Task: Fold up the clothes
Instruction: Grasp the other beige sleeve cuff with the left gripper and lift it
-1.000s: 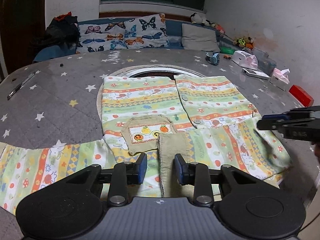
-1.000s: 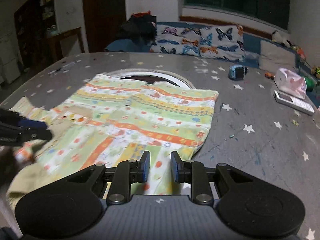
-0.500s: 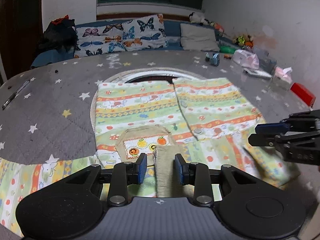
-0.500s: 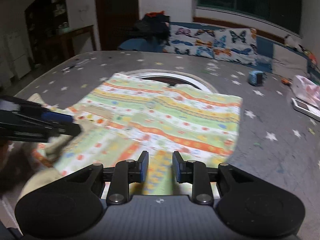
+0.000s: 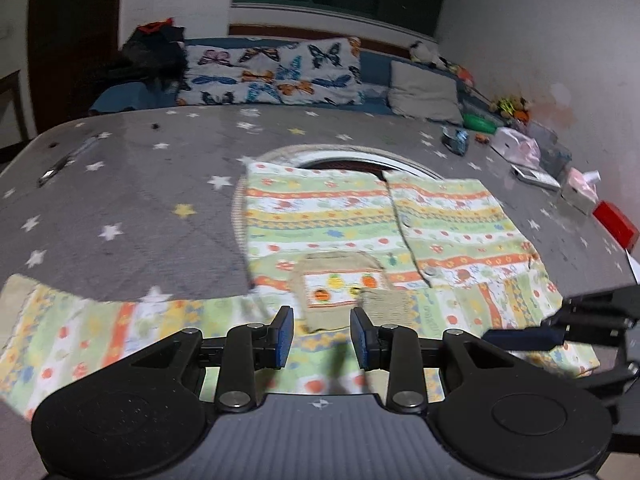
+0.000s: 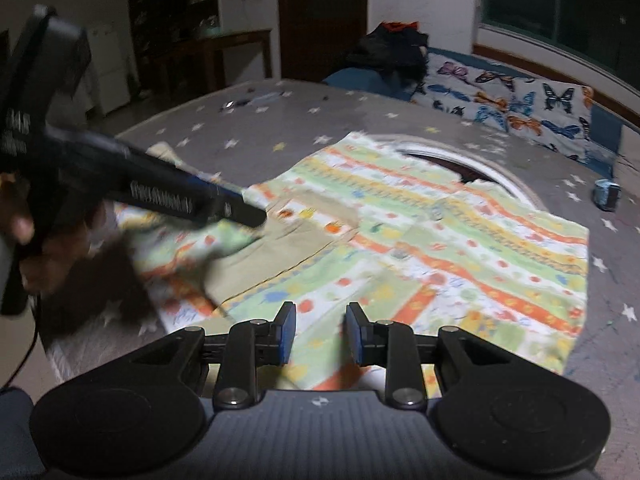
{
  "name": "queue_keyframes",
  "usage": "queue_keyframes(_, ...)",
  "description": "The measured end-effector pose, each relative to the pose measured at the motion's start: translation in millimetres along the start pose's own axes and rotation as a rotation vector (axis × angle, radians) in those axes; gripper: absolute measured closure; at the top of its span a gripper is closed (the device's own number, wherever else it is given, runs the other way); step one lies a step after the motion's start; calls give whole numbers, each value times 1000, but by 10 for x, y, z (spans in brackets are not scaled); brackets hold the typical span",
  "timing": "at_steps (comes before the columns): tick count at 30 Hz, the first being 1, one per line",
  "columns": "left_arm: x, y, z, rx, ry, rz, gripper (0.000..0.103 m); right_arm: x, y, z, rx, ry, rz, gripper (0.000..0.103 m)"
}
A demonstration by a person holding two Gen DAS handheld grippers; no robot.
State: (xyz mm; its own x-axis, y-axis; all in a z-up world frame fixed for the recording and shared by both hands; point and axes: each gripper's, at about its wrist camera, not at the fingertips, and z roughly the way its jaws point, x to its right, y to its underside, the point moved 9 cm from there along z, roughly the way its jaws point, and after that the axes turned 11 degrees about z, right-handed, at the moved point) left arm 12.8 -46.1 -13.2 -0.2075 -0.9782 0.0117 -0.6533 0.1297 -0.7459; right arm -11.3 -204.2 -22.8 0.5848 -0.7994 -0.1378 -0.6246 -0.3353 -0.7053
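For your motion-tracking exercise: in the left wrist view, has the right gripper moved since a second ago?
Yes. The right gripper has come in from the right edge, leftward and lower in the frame, judged against the red box on the table; it now overlaps the striped garment's near corner.

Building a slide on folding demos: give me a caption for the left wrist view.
Open left gripper over a striped child's shirt on a starry grey tabletop, right gripper alongside.

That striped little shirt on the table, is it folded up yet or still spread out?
Partly folded. The shirt lies flat, one sleeve folded across it, the other sleeve still stretched out sideways.
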Motion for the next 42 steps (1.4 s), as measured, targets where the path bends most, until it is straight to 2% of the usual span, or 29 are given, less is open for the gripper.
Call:
queue_keyframes(7,-561,207,-336,20,-113,-112,68,-173,-92,5,26,-20,-36,76)
queue_keyframes(14,-1138,524,-646,15,-257,-219,64,-315,1,172,-20,-26,-87,76)
queue_keyframes(21,-1753,792,-831,11,-392,-371,64,-296,-82,105,3,-32,-61,76)
queue_keyframes(26,-1962,865,-770,-13,-434,-412,64,-285,-84,78,10,-30,-53,76)
queue_keyframes(32,-2072,889,-753,-2,-472,-454,64,-259,-84,14,18,-25,-42,76)
queue_keyframes(36,-2099,861,-715,4,-488,-451,69,-239,-86,2,24,-21,-31,76)
queue_keyframes(37,-2107,856,-708,7,-491,-451,74,-235,-84,-2,25,-22,-27,76)
queue_keyframes(38,-2117,855,-705,10,-490,-458,86,-230,-81,-7,27,-21,-22,76)
queue_keyframes(39,-2127,853,-704,18,-479,-473,92,-223,-76,-13,29,-21,-16,76)
queue_keyframes(42,-2072,756,-758,64,-440,-485,95,-199,-61,-41,32,-19,-7,76)
